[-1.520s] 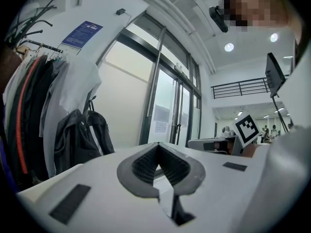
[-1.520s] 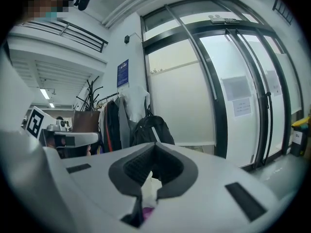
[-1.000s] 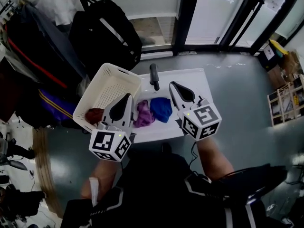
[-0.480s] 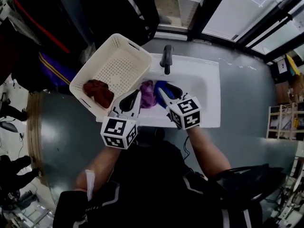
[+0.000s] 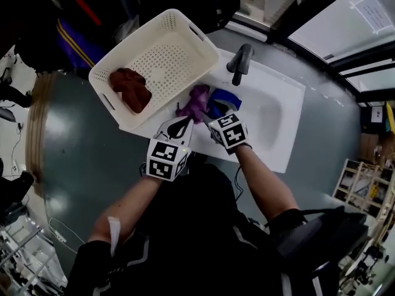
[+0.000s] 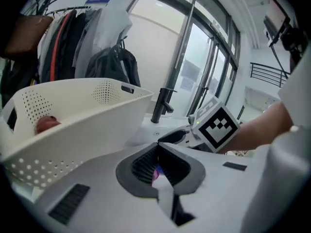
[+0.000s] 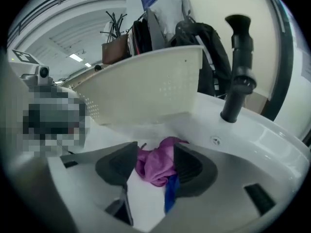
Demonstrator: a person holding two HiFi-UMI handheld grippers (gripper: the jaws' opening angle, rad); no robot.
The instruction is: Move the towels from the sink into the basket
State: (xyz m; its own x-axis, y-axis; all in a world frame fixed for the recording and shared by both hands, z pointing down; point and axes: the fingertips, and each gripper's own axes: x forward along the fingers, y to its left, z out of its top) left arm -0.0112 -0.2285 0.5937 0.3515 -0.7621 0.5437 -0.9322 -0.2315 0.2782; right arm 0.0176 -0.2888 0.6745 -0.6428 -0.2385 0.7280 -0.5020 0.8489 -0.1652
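Note:
A cream perforated basket (image 5: 185, 39) stands left of the white sink (image 5: 281, 113) with one dark red towel (image 5: 131, 89) in it. A purple towel (image 5: 196, 101) and a blue towel (image 5: 225, 97) lie bunched in the sink's left part. My right gripper (image 7: 155, 154) is down over them; its jaws are opening, with the purple towel (image 7: 154, 166) between the pads and the blue towel (image 7: 170, 191) under the right pad. My left gripper (image 5: 187, 122) hovers shut at the sink's near edge beside the basket, holding nothing.
A black faucet (image 5: 241, 60) rises at the sink's far rim, just beyond the towels. Bags and hanging clothes (image 6: 73, 47) stand behind the basket. Grey floor (image 5: 68, 140) lies to the left of the sink.
My right gripper has moved forward and down into the sink onto the towels, and its jaws have gone from shut to apart. The left gripper has closed in on the sink's near edge.

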